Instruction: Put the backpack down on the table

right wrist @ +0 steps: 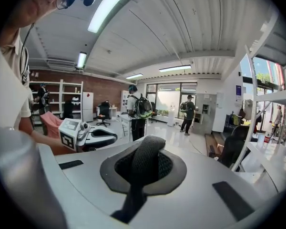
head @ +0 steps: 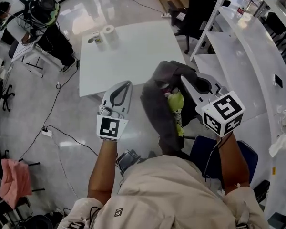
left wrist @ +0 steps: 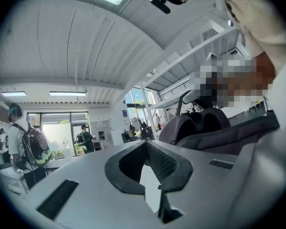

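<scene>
A dark grey backpack (head: 157, 109) with a yellow-green patch hangs in the air in front of the person, short of the white table (head: 143, 56). My right gripper (head: 185, 80) is shut on its black mesh strap (right wrist: 148, 154), which loops up between the pads. The backpack's grey bulk (left wrist: 205, 128) lies to the right of my left gripper (left wrist: 150, 173). My left gripper (head: 127, 84) is shut, with nothing between its jaws, and floats just left of the bag. It also shows in the right gripper view as the left gripper (right wrist: 86, 137).
A paper roll (head: 108, 31) and a small object (head: 94, 38) stand at the table's far left corner. A black office chair (head: 195, 13) and white shelving (head: 243, 46) lie to the right. A blue chair (head: 205, 151) is close by. Another person (head: 43, 13) stands far left.
</scene>
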The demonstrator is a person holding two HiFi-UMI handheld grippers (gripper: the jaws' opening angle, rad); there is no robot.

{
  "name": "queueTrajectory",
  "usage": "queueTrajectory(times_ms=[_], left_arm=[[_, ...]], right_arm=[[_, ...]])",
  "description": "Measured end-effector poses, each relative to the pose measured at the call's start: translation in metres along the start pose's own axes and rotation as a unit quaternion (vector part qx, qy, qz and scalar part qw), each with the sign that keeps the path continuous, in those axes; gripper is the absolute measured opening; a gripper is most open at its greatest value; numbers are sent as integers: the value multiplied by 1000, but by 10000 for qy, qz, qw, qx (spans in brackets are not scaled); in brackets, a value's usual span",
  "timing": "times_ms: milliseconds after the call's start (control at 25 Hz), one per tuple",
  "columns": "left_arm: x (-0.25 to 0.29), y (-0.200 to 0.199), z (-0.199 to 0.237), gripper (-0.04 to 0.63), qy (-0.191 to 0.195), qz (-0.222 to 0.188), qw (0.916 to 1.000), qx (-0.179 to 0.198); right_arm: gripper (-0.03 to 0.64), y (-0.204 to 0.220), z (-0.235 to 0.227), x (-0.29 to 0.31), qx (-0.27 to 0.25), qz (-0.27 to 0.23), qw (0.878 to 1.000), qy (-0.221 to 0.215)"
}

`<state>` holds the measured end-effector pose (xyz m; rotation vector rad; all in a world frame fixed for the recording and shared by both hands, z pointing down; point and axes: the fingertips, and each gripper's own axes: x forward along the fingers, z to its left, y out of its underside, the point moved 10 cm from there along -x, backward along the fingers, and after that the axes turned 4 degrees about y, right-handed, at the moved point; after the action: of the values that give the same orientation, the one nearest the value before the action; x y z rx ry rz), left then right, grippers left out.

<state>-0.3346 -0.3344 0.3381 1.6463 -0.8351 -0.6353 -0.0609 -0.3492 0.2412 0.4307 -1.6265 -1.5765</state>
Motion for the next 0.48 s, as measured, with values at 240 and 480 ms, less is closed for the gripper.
queueTrajectory(times_ms=[240, 480], left_arm=[[20, -6, 41, 12, -553, -49, 9984, 116], [64, -4, 83, 14, -1008, 45, 9948, 124]], right_arm=[[25, -46, -38, 64, -255, -170, 9968, -733], [25, -64, -120, 176, -76, 86, 9912, -1320]])
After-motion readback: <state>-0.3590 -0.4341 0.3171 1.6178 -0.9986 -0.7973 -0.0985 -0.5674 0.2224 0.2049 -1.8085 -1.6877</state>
